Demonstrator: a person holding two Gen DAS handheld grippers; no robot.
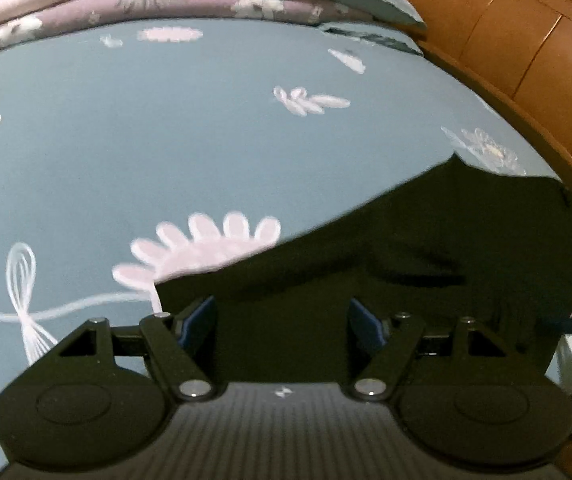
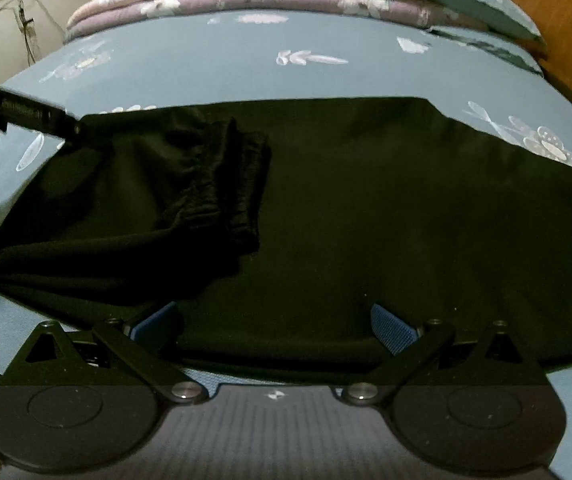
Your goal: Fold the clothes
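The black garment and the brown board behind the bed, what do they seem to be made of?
The black garment looks like soft, matte knit fabric, perhaps cotton or fleece: it drapes limply, shows no shine, and has a ribbed, gathered band. The brown board looks like varnished wood or a wood veneer: warm orange-brown panels with seams and a faint sheen.

No readable text, small white emblem (no letters) on right hand-held gripper [image 2: 274, 322]

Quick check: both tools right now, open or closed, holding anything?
Left tool: open, over the edge of the black garment, gripping nothing.
Right tool: open, over the garment's near edge, gripping nothing.
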